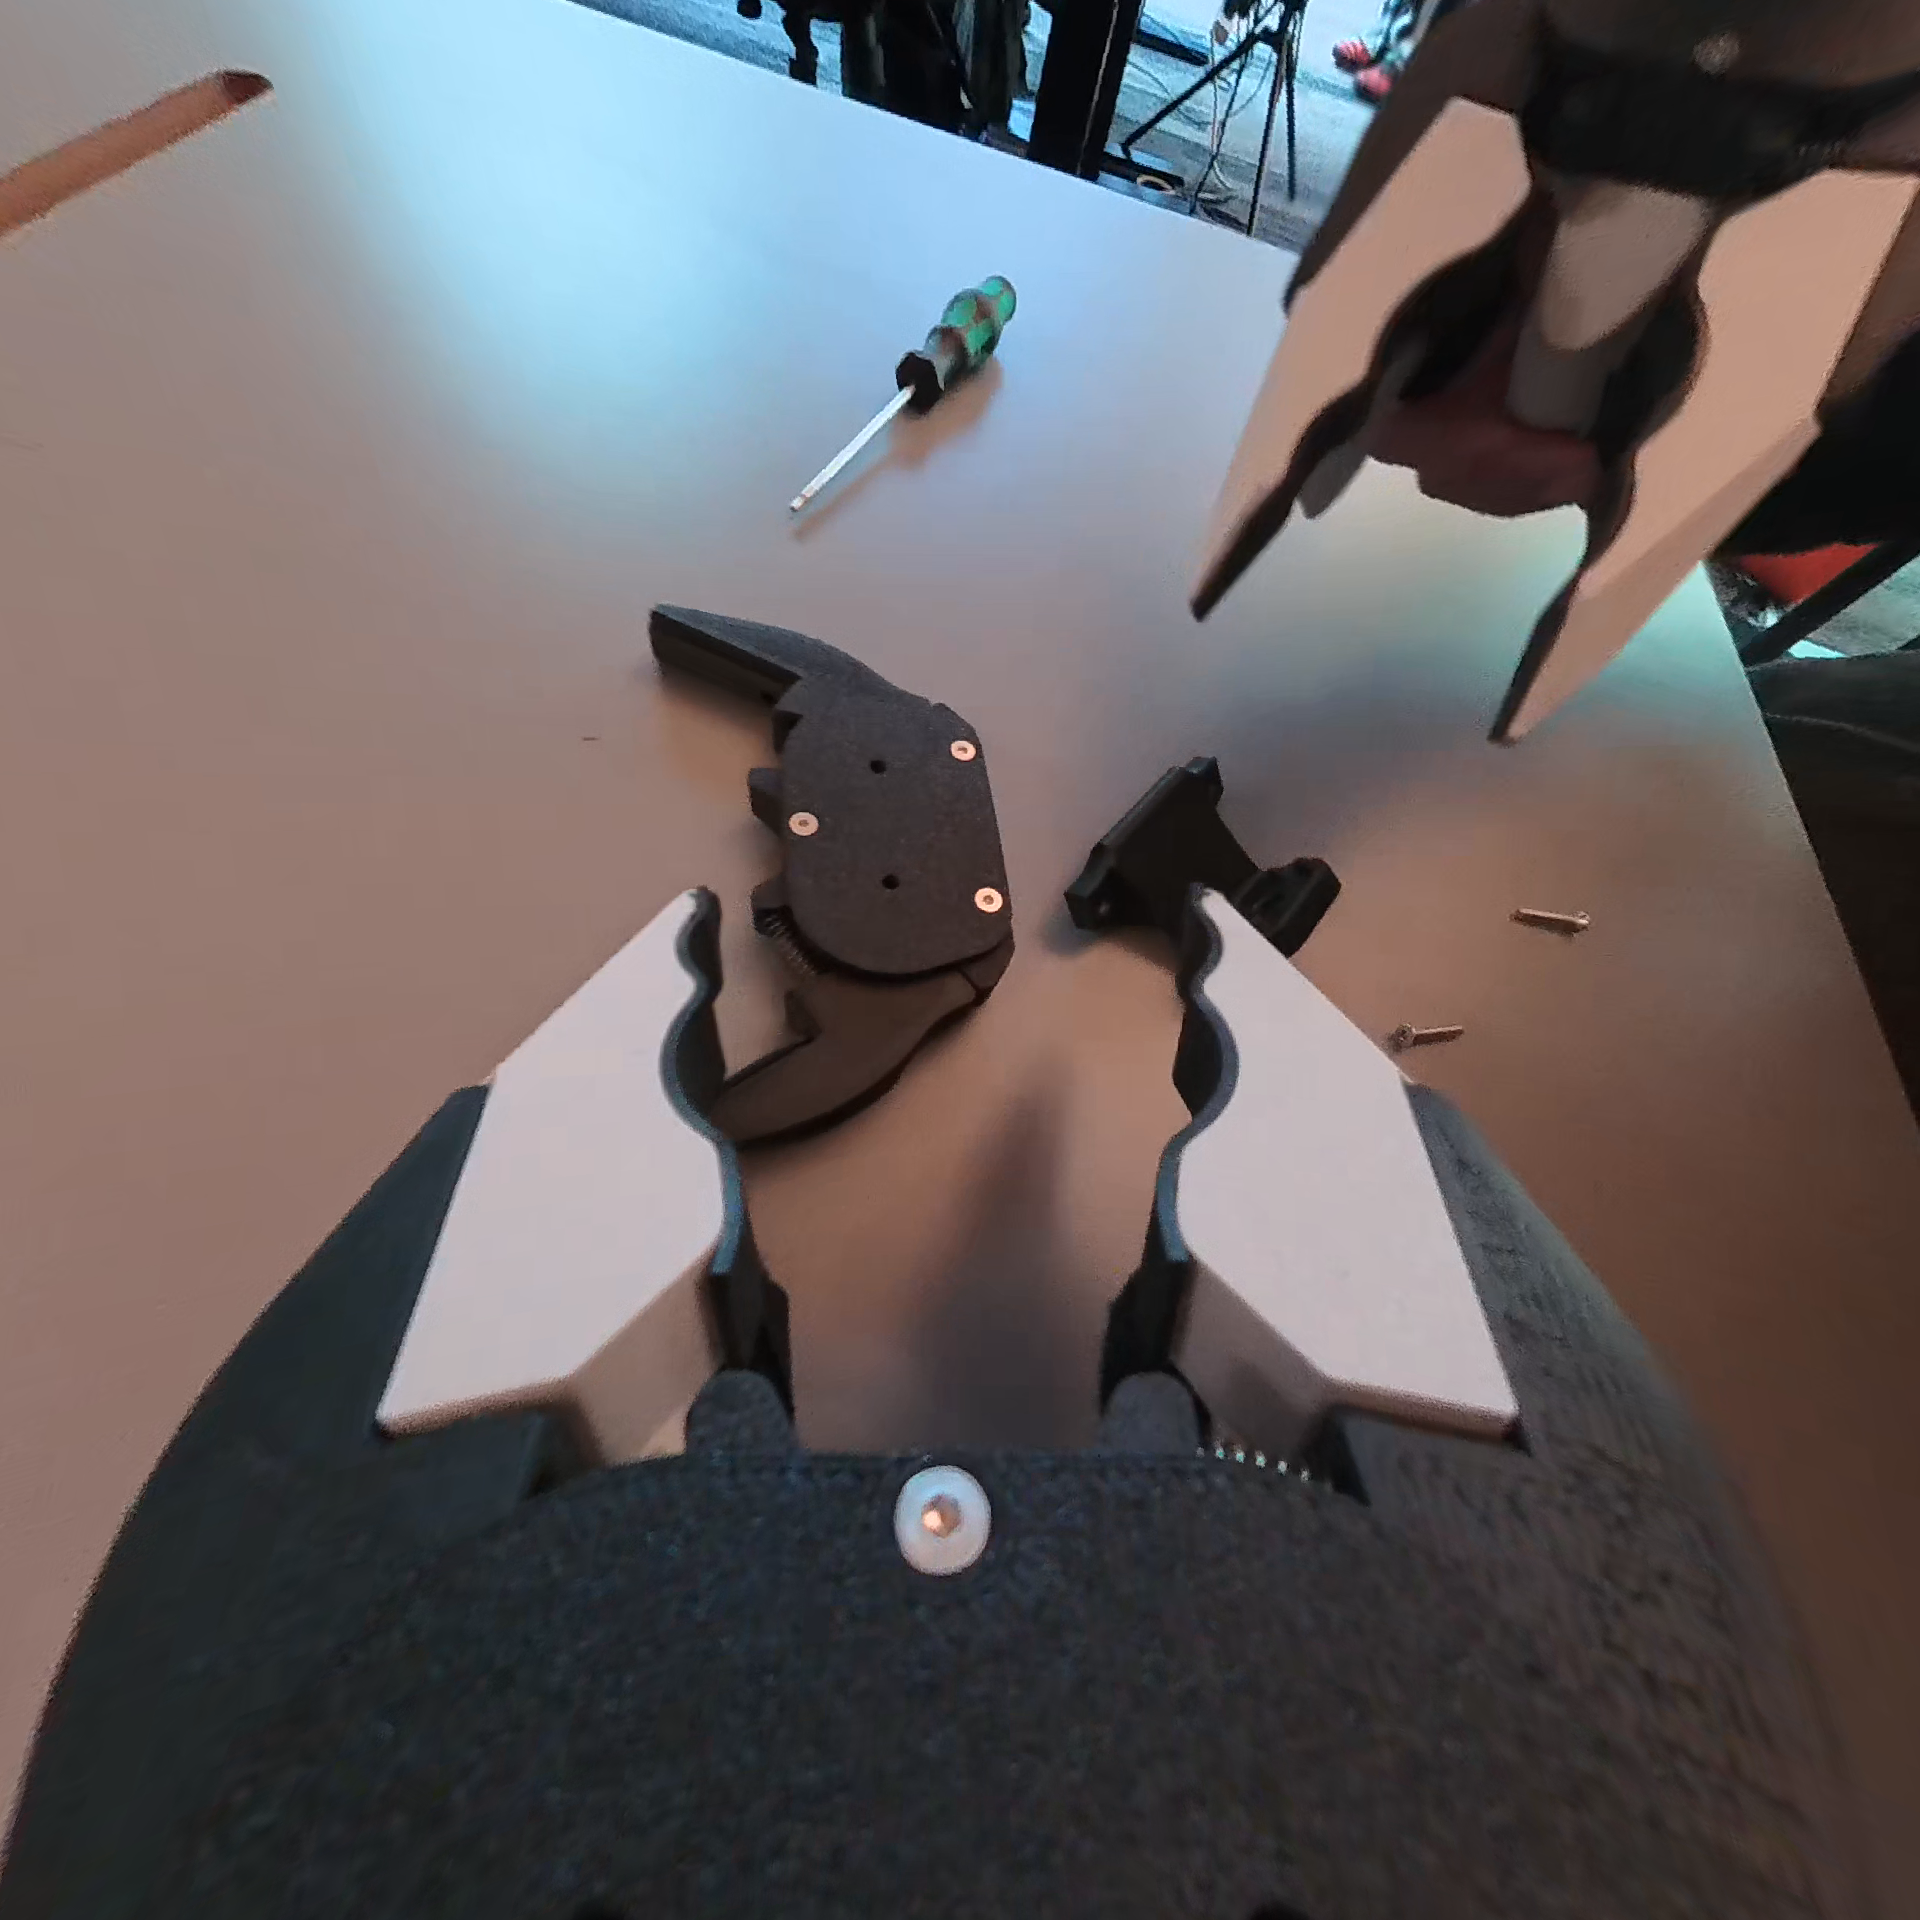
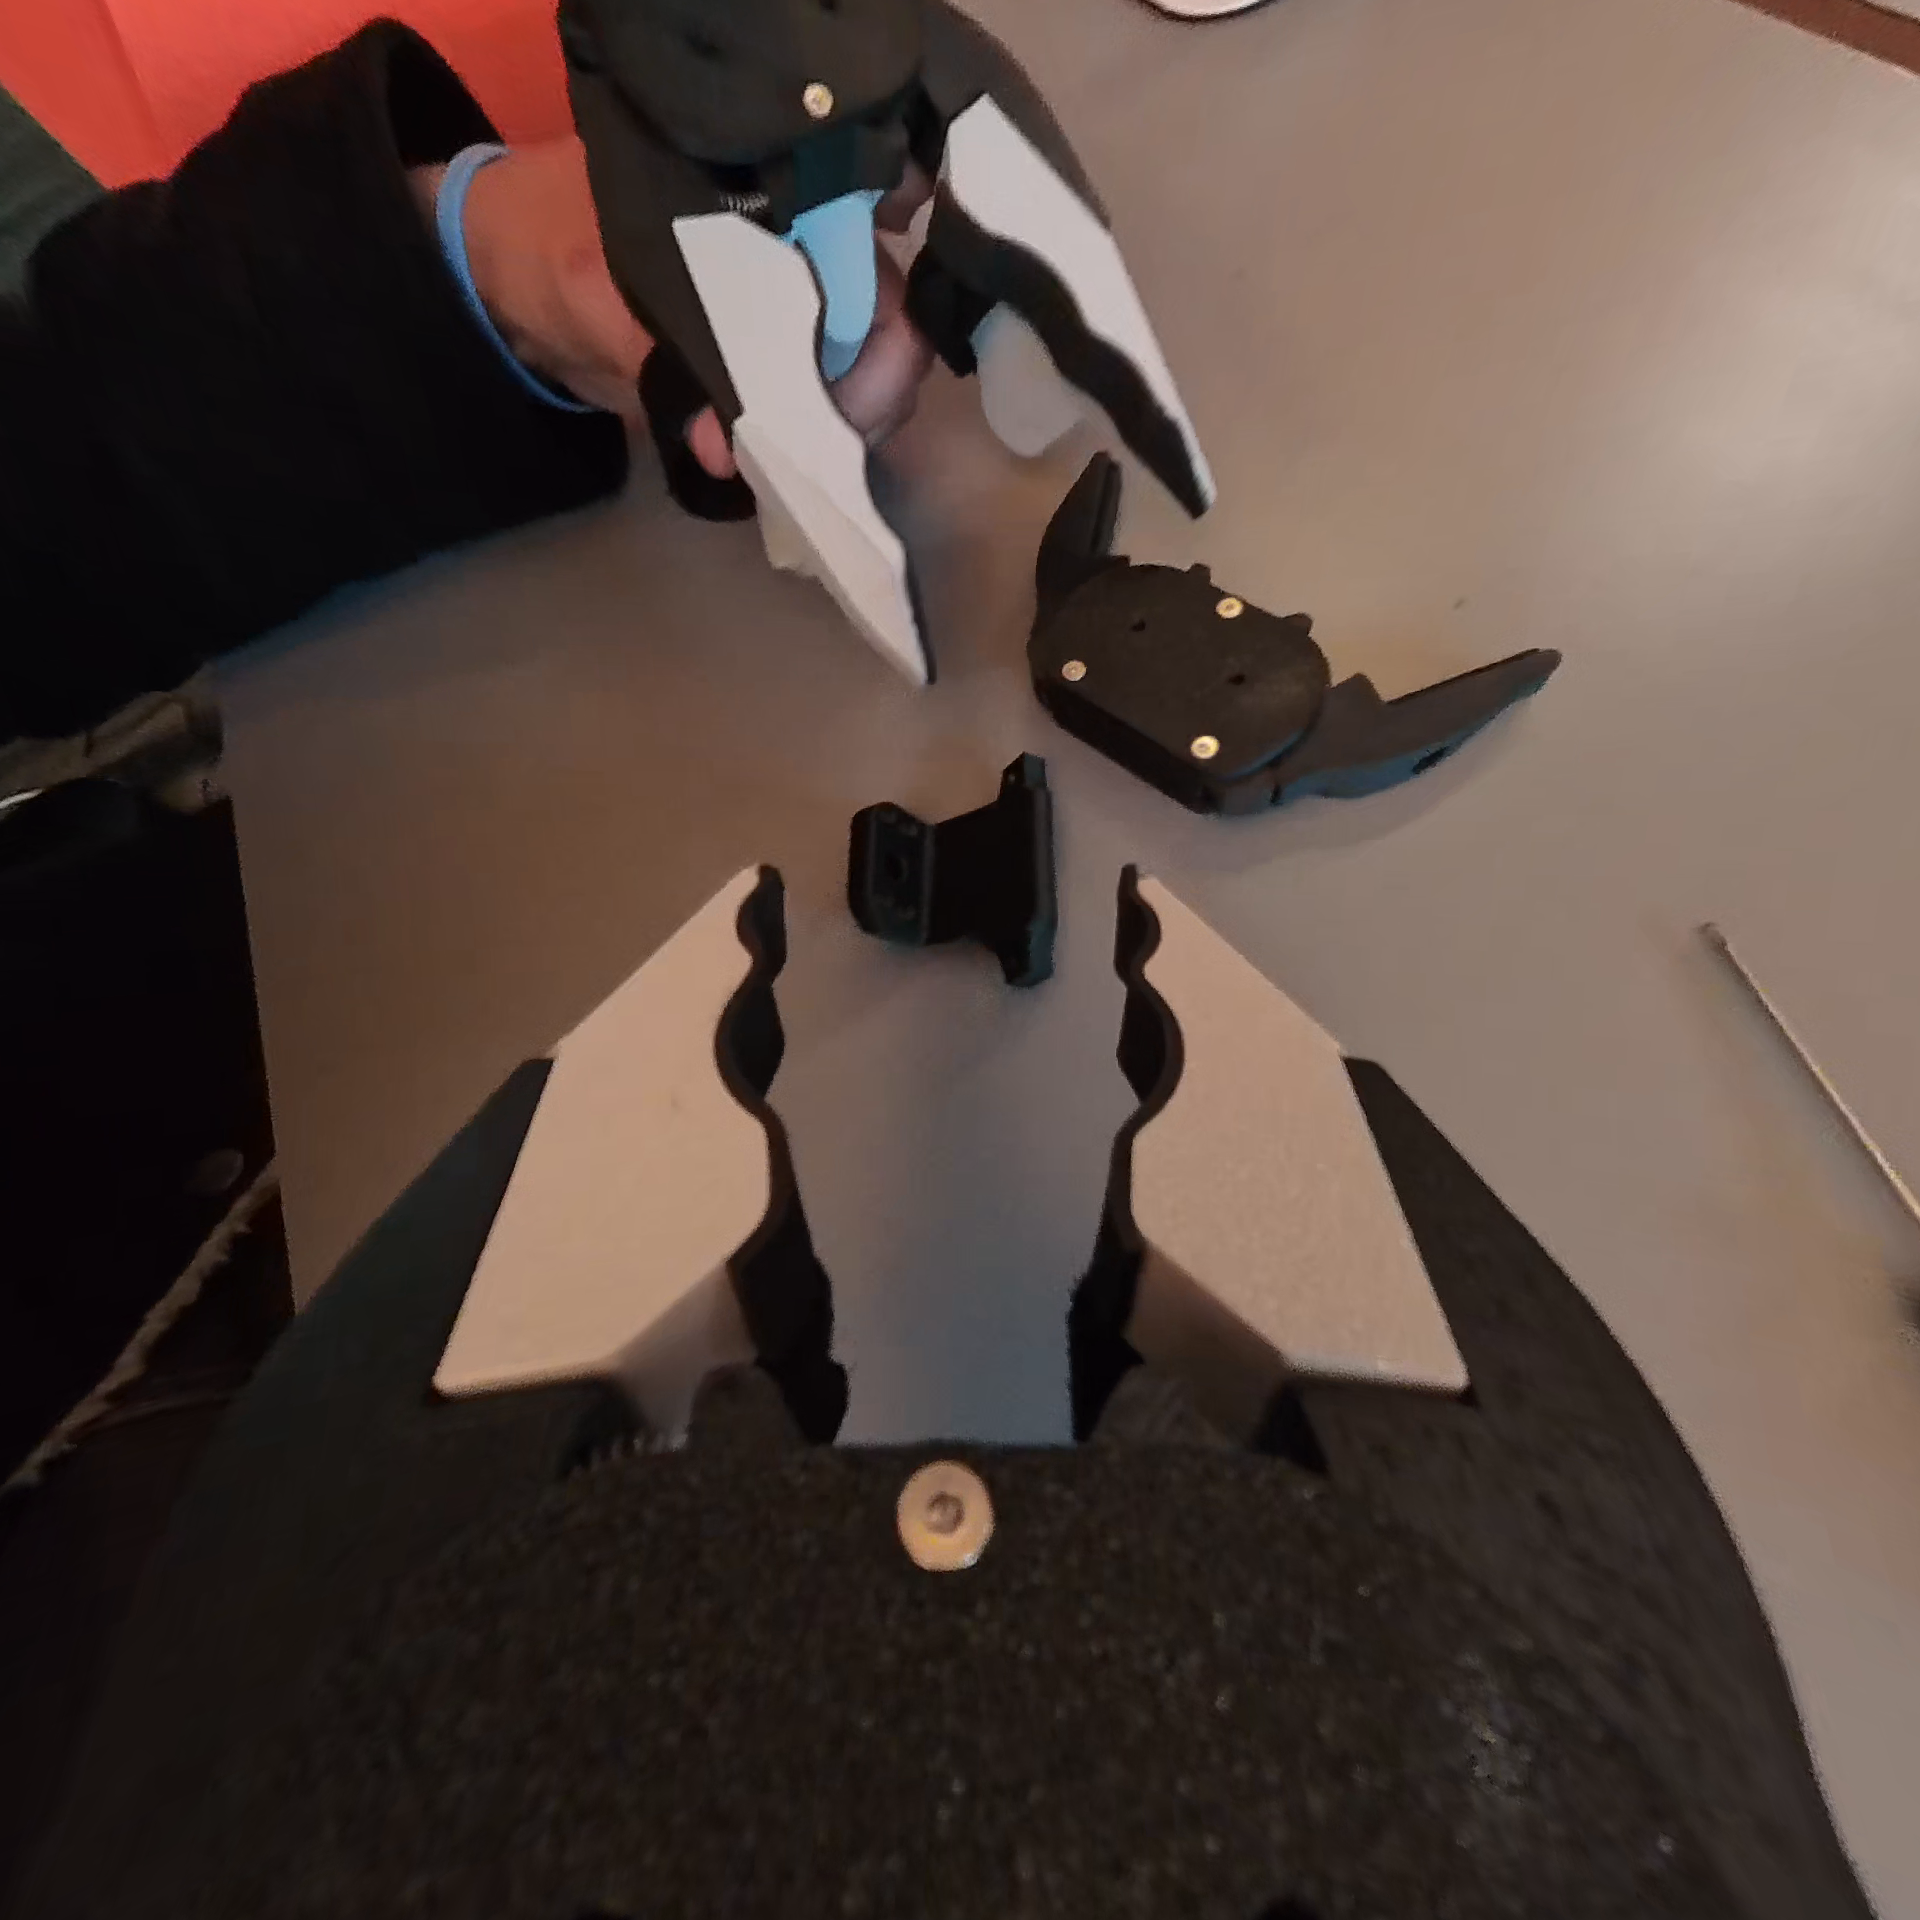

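The left hand-held gripper (image 1: 951, 914) is wide and empty, low over the tabletop (image 1: 416, 520). The right hand-held gripper (image 2: 945, 883) is also wide and empty, just before the small black bracket (image 2: 951, 878). The bracket lies just beside the larger black geared assembly (image 1: 883, 831). The bracket looks like stiff, light plastic, best held across its flat middle web.

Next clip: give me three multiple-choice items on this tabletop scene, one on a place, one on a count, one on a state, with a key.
1. Where does the green-and-black-handled screwdriver lie?
A. beyond the black printed assembly
B. inside a gripper
C. off the table

2. How many silver screw heads show on the large black textured plastic assembly?
A. one
B. three
C. six

3. How does the left gripper stand?
A. shut on the small black bracket
B. open, holding nothing
C. shut, holding nothing

Key: 1 A, it rests on the grey table farther off than the assembly. 2 B, three bright heads on its flat face. 3 B, its fingers stand apart, the small black plastic bracket lying free.
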The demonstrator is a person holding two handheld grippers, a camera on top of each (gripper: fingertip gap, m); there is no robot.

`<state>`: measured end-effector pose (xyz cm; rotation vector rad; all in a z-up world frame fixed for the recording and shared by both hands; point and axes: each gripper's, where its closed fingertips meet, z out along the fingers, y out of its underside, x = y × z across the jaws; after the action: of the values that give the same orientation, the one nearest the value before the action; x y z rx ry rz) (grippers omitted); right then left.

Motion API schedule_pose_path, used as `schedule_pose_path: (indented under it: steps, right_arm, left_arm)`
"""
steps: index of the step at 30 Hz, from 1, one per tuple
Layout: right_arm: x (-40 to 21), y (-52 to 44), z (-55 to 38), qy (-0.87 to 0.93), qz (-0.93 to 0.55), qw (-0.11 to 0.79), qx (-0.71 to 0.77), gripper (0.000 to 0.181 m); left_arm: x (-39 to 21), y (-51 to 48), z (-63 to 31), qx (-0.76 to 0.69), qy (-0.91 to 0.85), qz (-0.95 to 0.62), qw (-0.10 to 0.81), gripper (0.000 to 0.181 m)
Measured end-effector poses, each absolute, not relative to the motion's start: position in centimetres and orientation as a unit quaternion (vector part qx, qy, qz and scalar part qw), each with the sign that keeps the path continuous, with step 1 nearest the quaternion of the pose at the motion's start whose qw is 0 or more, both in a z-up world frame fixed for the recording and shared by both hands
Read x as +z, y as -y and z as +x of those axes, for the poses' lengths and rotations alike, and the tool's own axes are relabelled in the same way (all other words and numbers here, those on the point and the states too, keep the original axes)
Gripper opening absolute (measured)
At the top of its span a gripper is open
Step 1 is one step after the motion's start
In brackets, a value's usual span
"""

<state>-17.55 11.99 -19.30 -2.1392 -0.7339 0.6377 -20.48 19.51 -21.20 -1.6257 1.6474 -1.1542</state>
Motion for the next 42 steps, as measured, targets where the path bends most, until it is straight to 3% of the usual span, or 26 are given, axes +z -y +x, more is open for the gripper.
schedule_pose_path:
  steps: [7,14,26,40,42]
  right_arm:
    - [-18.8,-10.9,-19.2,0.322,-0.821,0.407,0.237,0.067]
    - [-19.2,-9.8,-18.9,0.350,-0.817,0.410,0.205,0.058]
    - [-20.2,-11.3,-17.7,0.306,-0.839,0.398,0.209,0.066]
    - [-23.8,-13.6,-19.0,0.321,-0.871,0.313,0.204,0.046]
    - [-24.1,-13.3,-19.5,0.378,-0.856,0.308,0.175,0.026]
  left_arm:
    - [-20.2,-19.9,-21.0,-0.461,-0.585,-0.613,0.265,0.085]
    - [-19.8,-20.4,-21.2,-0.453,-0.586,-0.612,0.277,0.082]
    - [-20.5,-21.0,-21.8,-0.428,-0.600,-0.616,0.279,0.083]
    - [-22.4,-20.2,-21.3,-0.406,-0.621,-0.622,0.250,0.082]
    - [-22.4,-20.2,-21.2,-0.405,-0.622,-0.621,0.253,0.082]
